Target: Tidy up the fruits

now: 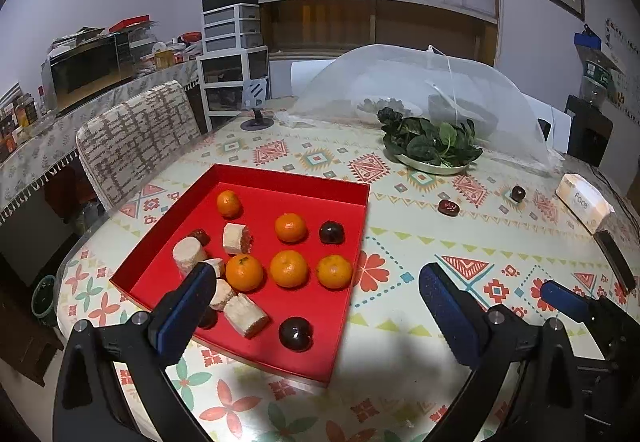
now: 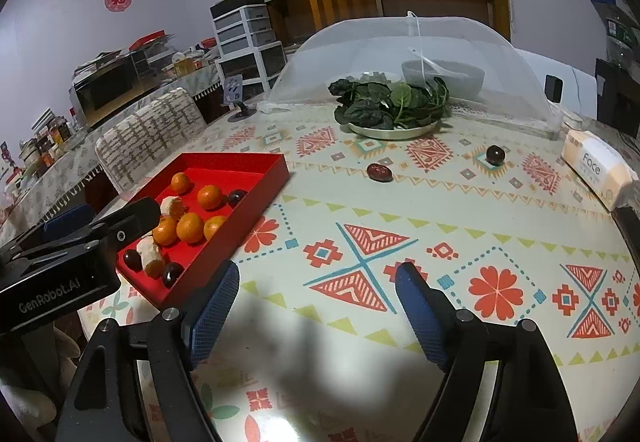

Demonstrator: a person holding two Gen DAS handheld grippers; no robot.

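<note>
A red tray (image 1: 352, 234) (image 2: 256, 198) on the patterned table holds several tangerines (image 1: 288, 268) (image 2: 190, 227), several pale cut chunks (image 1: 245, 315) and dark round fruits (image 1: 295, 334) (image 2: 172, 274). Two more dark fruits lie loose on the cloth beyond it: a reddish one (image 1: 448, 207) (image 2: 379, 172) and a darker one (image 1: 518, 193) (image 2: 495, 155). My left gripper (image 1: 316, 294) hangs open over the tray's near right corner, nothing between its fingers. My right gripper (image 2: 318, 296) is open over bare cloth right of the tray, also holding nothing; one blue finger of it (image 1: 564, 300) shows in the left wrist view.
A metal plate of green leaves (image 1: 434, 146) (image 2: 390, 108) stands in front of a mesh food cover (image 1: 420, 82) (image 2: 404, 54). A tissue pack (image 1: 584, 202) (image 2: 598, 168) lies at the right edge. A chair (image 1: 136, 146) stands at the table's left side.
</note>
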